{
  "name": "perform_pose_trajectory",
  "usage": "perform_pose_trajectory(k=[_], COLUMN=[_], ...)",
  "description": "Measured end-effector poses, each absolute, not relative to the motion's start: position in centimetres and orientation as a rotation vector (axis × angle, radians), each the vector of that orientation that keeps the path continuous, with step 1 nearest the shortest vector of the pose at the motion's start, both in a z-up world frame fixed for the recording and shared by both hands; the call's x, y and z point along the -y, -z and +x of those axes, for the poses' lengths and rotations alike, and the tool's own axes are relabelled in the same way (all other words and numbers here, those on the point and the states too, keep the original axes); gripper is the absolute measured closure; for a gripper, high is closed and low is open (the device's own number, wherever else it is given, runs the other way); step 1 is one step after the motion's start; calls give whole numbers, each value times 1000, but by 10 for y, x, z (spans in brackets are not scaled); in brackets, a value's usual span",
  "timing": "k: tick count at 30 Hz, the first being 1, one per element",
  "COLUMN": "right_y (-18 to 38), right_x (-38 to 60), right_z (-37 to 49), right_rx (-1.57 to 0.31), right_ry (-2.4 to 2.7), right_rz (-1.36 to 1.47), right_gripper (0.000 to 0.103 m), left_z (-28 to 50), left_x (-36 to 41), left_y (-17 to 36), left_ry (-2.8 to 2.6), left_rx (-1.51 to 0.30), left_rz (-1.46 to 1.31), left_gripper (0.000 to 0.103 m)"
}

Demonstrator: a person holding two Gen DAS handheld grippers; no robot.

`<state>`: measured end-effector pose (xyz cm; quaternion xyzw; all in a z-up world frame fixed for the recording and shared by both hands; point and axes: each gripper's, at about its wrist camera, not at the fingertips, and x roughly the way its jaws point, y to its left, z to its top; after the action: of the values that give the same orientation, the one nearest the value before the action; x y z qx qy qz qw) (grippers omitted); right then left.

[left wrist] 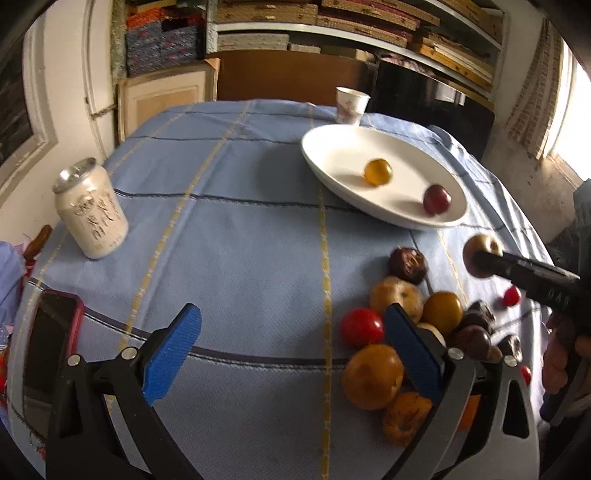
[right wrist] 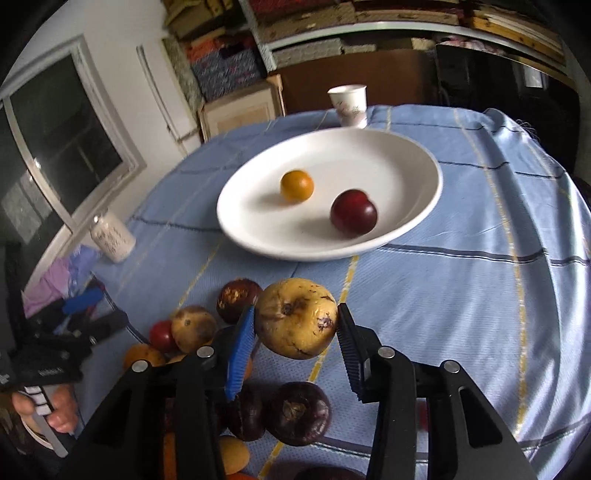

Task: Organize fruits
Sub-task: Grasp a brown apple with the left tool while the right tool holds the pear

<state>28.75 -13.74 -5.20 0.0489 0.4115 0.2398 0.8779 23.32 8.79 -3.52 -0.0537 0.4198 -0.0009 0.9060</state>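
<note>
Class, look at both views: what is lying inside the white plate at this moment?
Inside the white plate lie two fruits, apart: a small orange fruit and a dark red plum. The paper cup stands behind it. The cloth beneath the plate is hidden.

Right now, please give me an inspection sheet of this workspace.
Surface: blue checked tablecloth, wrinkled at its far right.
Job's things: white plate holds an orange fruit and a dark red plum; loose fruit pile on the cloth.
Clutter: can, paper cup, phone.
Grippers: right gripper grips a yellow bruised fruit; left gripper open, empty.
Cables: nothing seen.
Surroundings: stacked shelves, window.
</note>
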Motion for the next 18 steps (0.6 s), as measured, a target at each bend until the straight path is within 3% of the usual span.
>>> perform_pose_trajectory(k=[12,16,18], right_y=[52,52,52], right_x=[144,144,145], right_z=[279,278,277], right_rx=[-864,-860,-860], right_ry=[-515,-509,-509], right_rz=[119,115,115], right_gripper=[58,58,58], left_z=[226,225,225], left_x=[-82,-80,-77], left_y=[59,61,61], left_ry=[157,202,227], left_rx=[-946,-955,-957], left_rz=[-163,-178,-180], left_gripper=[6,26,30])
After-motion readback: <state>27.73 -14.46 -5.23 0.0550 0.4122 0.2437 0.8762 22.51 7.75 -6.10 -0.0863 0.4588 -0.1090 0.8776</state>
